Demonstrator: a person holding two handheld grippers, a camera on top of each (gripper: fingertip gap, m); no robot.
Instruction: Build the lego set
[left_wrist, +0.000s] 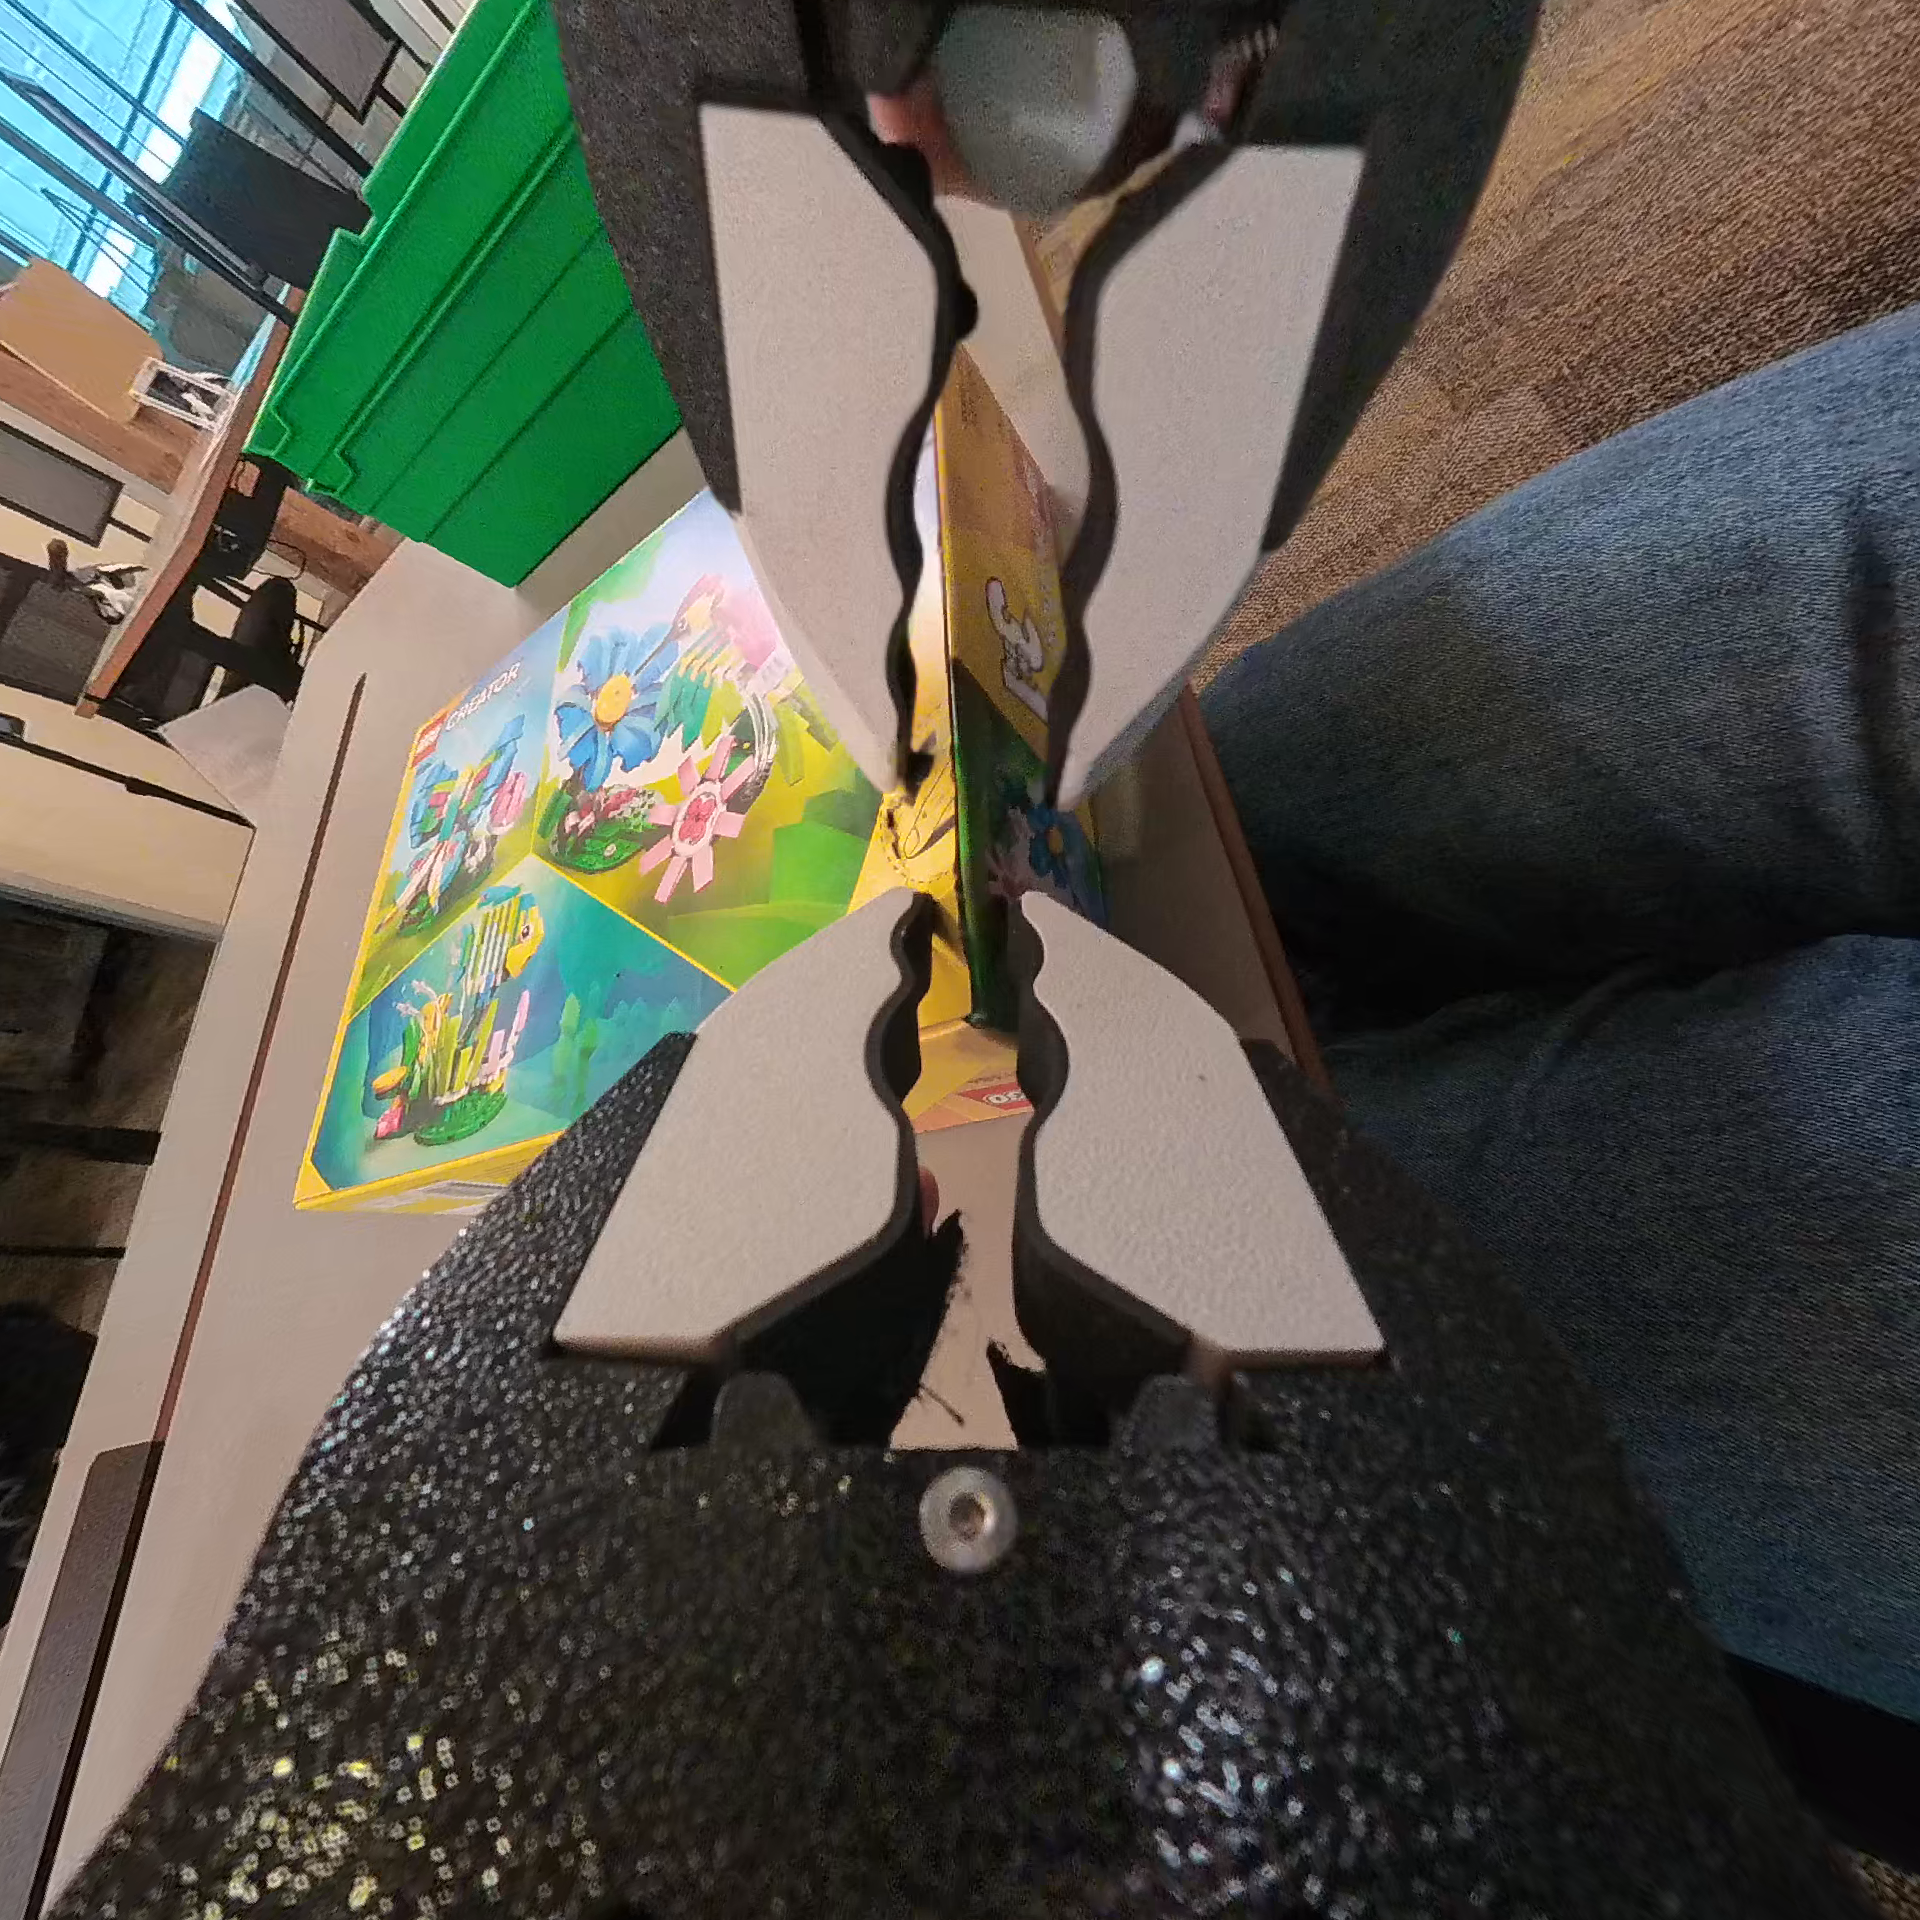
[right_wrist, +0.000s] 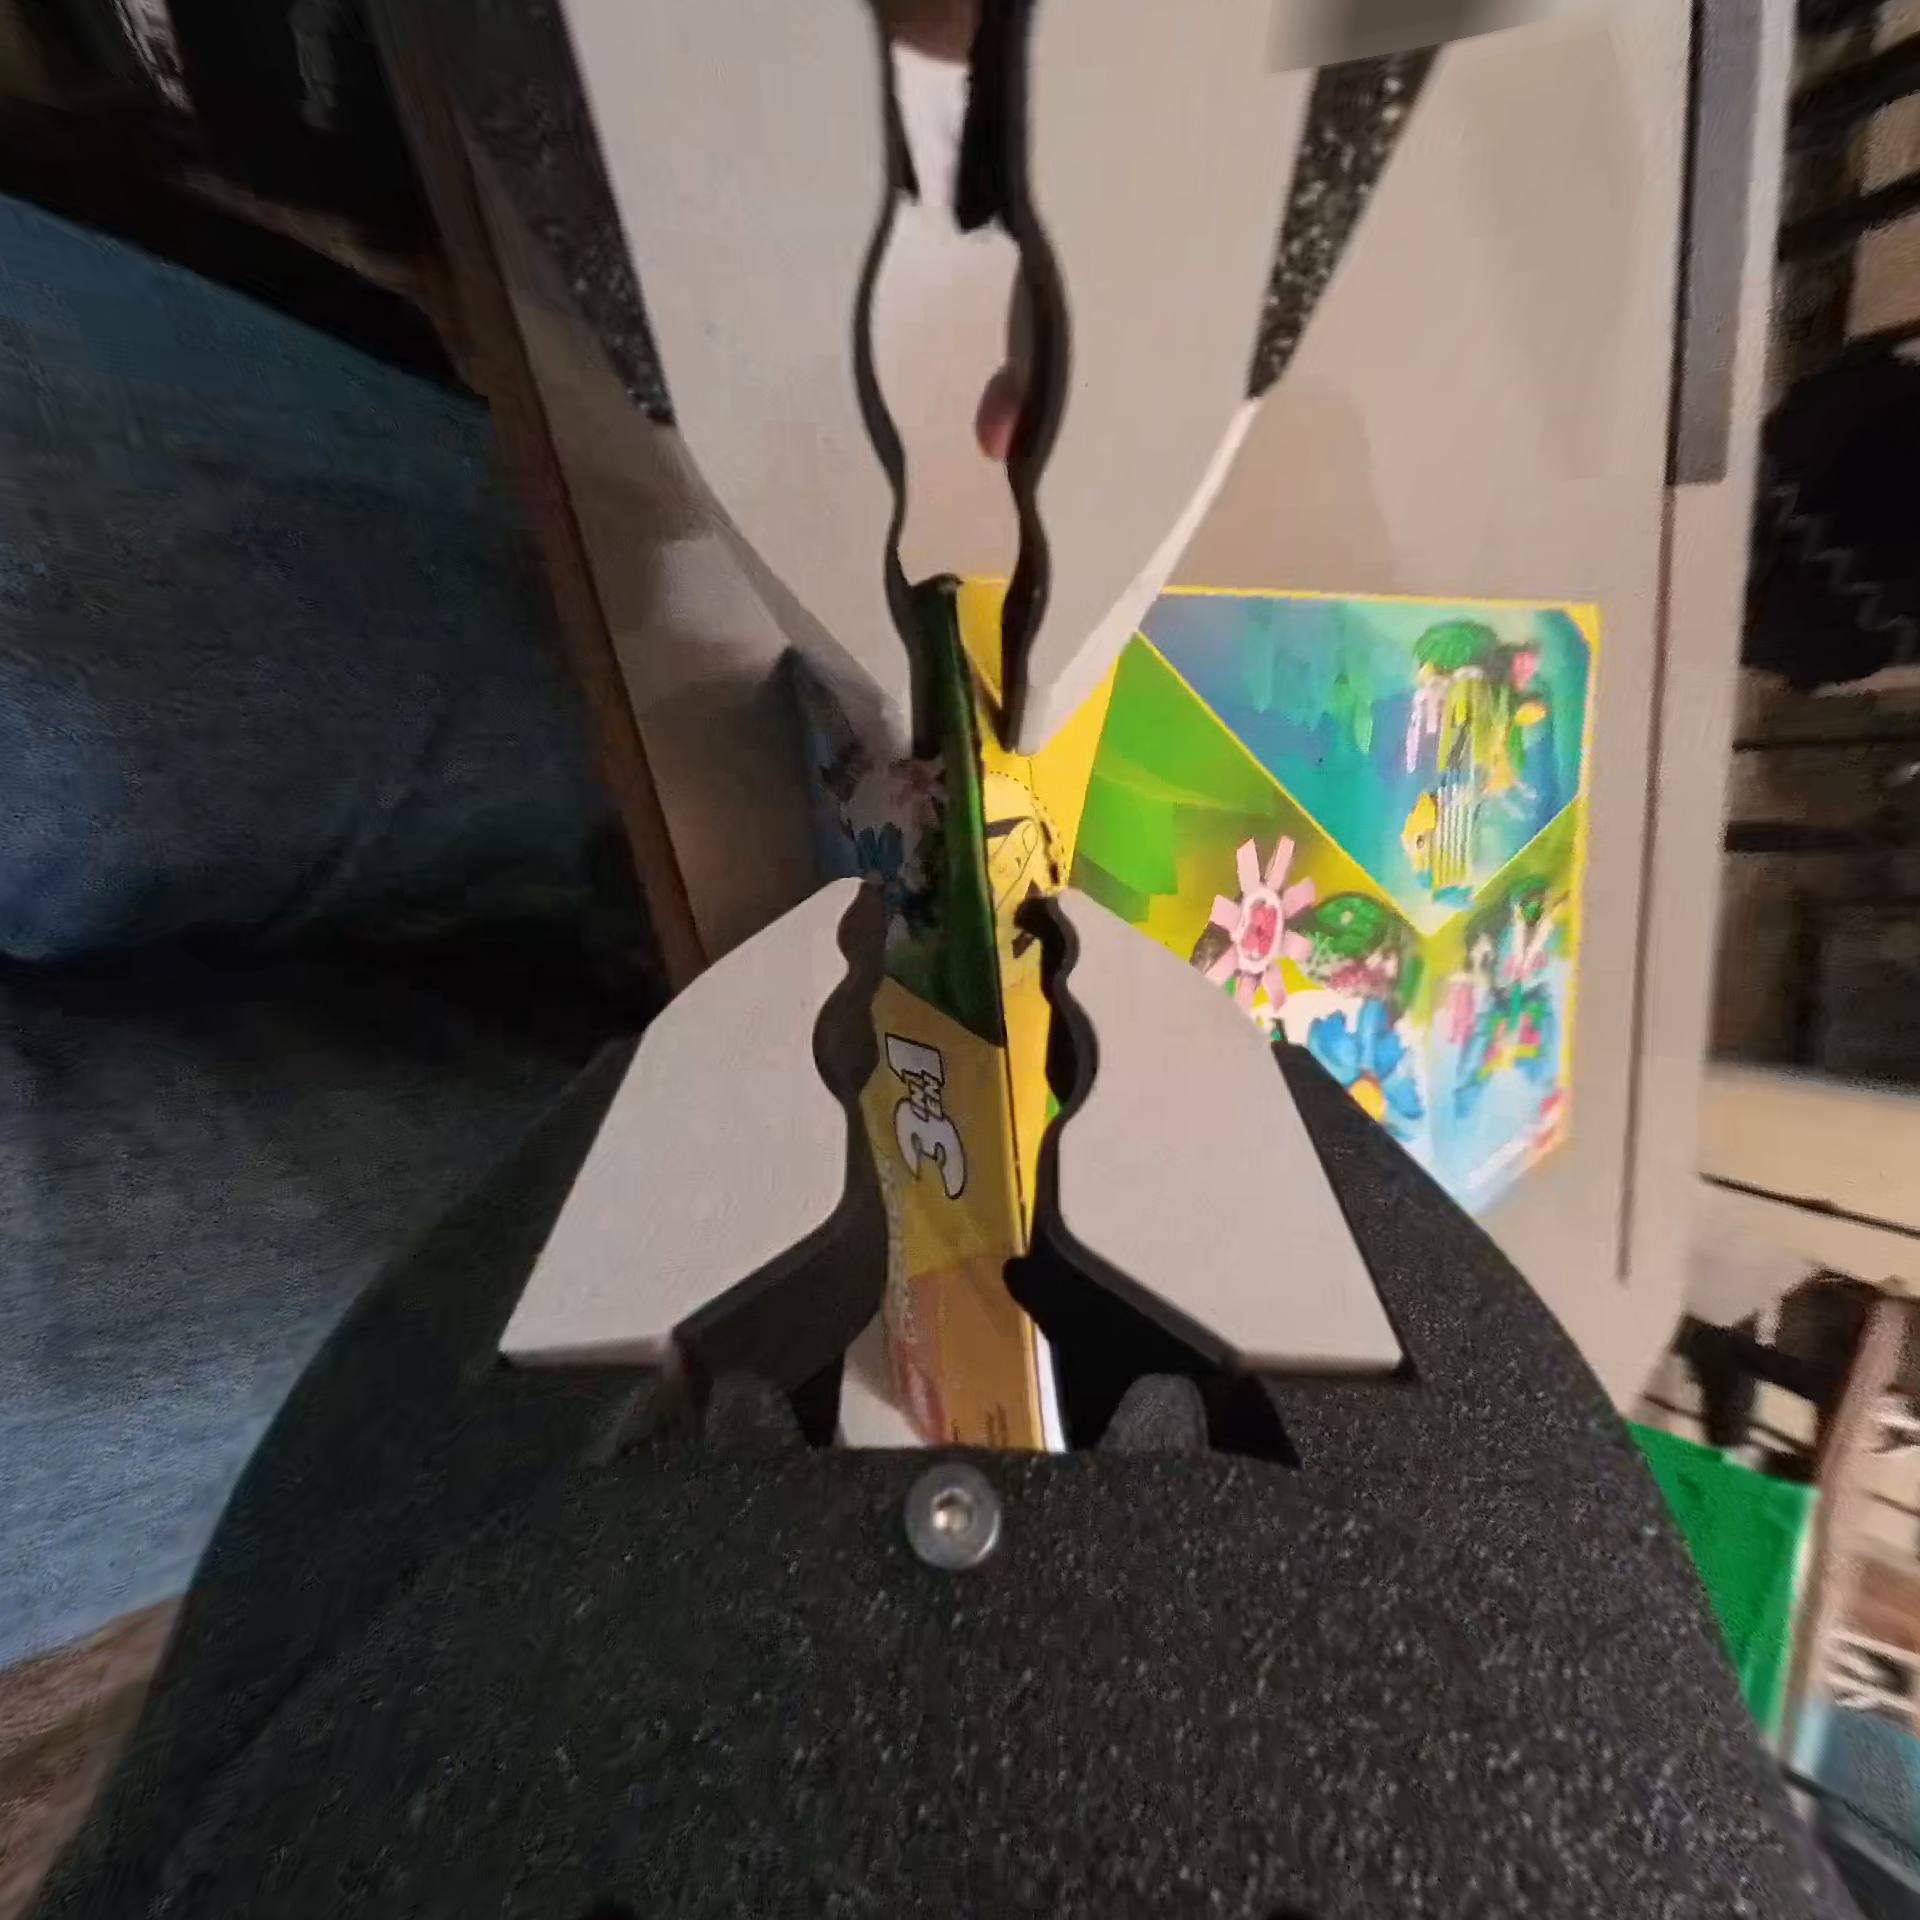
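Note:
The lego box (left_wrist: 582, 935) lies flat on a white table (left_wrist: 312, 1039), its yellow and green side (left_wrist: 987, 914) at the edge near a person's legs. The box also shows in the right wrist view (right_wrist: 1351, 831). My left gripper (left_wrist: 966, 914) and my right gripper (left_wrist: 982, 790) face each other tip to tip over the box's near top edge. Both are narrowly open and straddle that edge. In the right wrist view the edge (right_wrist: 961, 883) runs between the fingers of my right gripper (right_wrist: 945, 899), with my left gripper (right_wrist: 964, 743) opposite. A dotted press tab (right_wrist: 1023, 831) lies beside the tips.
Green plastic bins (left_wrist: 468, 343) stand on the table behind the box. A person's legs in blue jeans (left_wrist: 1610, 831) are close beside the table's brown front edge (left_wrist: 1247, 914). Other desks and chairs stand farther back.

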